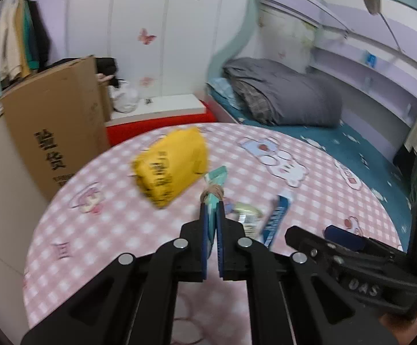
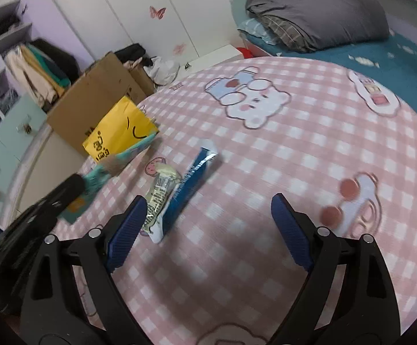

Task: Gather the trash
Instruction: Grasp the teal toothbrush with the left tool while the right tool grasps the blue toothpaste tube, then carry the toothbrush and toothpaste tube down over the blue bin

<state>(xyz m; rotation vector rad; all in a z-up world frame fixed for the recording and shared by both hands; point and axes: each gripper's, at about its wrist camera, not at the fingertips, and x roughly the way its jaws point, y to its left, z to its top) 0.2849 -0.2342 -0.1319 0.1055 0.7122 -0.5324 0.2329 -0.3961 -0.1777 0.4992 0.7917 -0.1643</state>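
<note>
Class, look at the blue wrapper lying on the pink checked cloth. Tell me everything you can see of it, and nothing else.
The blue wrapper is a long, narrow, flattened packet, glossy like plastic film, with white lettering too blurred to read and pale crimped ends. It lies flat on the pink checked cloth. A clear, pale yellow wrapper lies right against it, maybe overlapping. No tool touches it: the right tool is open, its jaws apart.

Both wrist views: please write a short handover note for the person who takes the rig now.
Left claw: shut on the teal packet, held above the pink checked table.
Right claw: open, holding nothing, above the table.
Yellow bag stands at the table's far left.
Blue wrapper and clear wrapper lie side by side on the table.
Left to do: all three pieces.
</note>
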